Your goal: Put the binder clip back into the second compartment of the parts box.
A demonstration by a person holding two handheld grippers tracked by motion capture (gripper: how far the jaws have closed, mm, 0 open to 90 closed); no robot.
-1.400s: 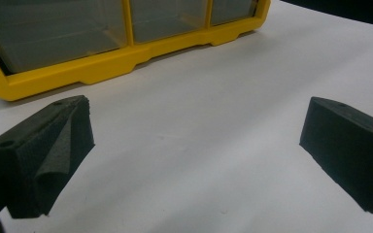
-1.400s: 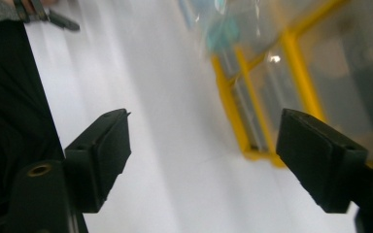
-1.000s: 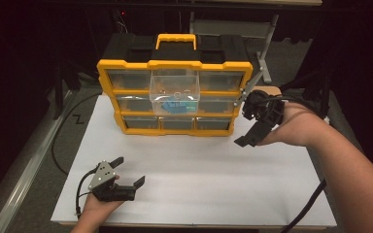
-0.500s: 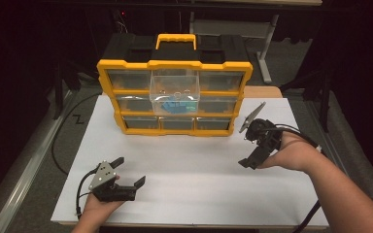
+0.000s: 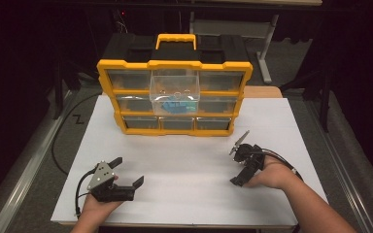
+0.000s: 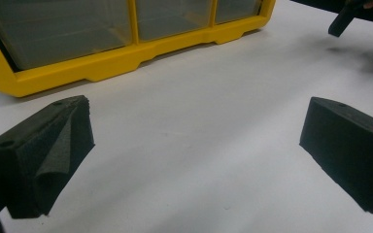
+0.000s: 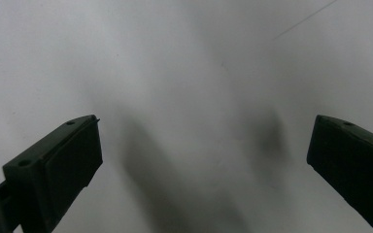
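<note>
Room: dark all round, with black floor, a metal rail at the left, a table leg and stand behind; light falls on the table alone.
Surface: white board [image 5: 189, 165] laid over the table, matt and bare near the person, so both grippers can rest on it without crowding anything.
Organizer: yellow drawer cabinet [image 5: 175, 99] stands upright at the far middle of the board, carry handle up, its front turned to the person so the drawers can be reached from the near side.
Pulled drawer: clear drawer [image 5: 175, 92] in the middle column juts out from the front, with something blue inside it; it looks left out for access, well apart from both grippers.
Left gripper: left gripper [image 5: 126, 177] rests on the near left of the board, jaws spread wide and nothing between them; its own view looks along the board at the cabinet's lowest row, so it seems parked and waiting.
Right gripper: right gripper [image 5: 237, 165] lies low at the near right, the hand on the board, jaws at their widest after just opening, with bare white board between them.
Likely reason: both hands look set down in a rest pose, away from the cabinet.
</note>
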